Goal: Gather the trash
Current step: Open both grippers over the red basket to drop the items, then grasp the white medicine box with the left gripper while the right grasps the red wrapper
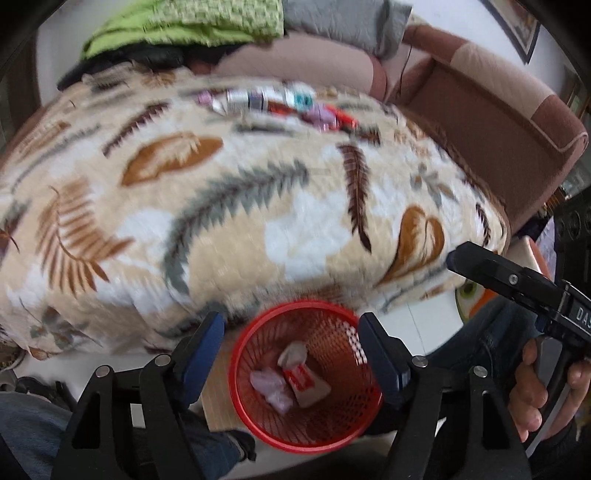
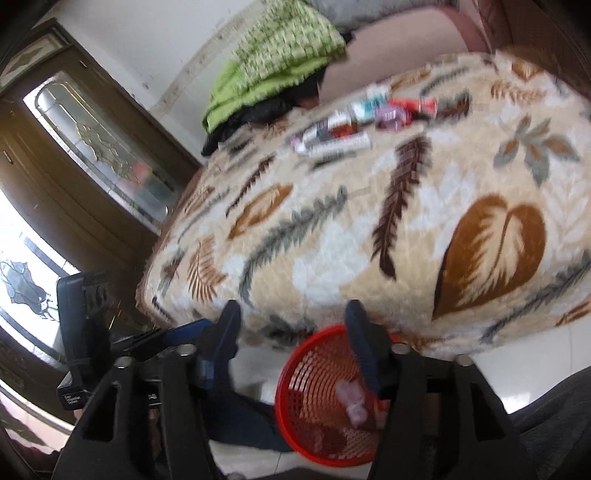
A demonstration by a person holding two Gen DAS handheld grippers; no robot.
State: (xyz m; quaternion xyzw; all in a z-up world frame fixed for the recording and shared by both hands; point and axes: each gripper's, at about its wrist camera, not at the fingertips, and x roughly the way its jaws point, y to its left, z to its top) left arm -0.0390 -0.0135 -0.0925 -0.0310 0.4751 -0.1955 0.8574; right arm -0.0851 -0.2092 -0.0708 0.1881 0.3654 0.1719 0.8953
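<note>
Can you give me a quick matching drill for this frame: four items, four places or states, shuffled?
Items:
1. red basket
2. wrapper pile
3. left gripper
4. green cloth

Places or states:
A. open, holding nothing
B. on the floor beside the leaf-print blanket, trash inside
C. behind the blanket, at its far edge
D. on the blanket, far side

Pairs: 1-B, 2-D, 3-A, 4-C
</note>
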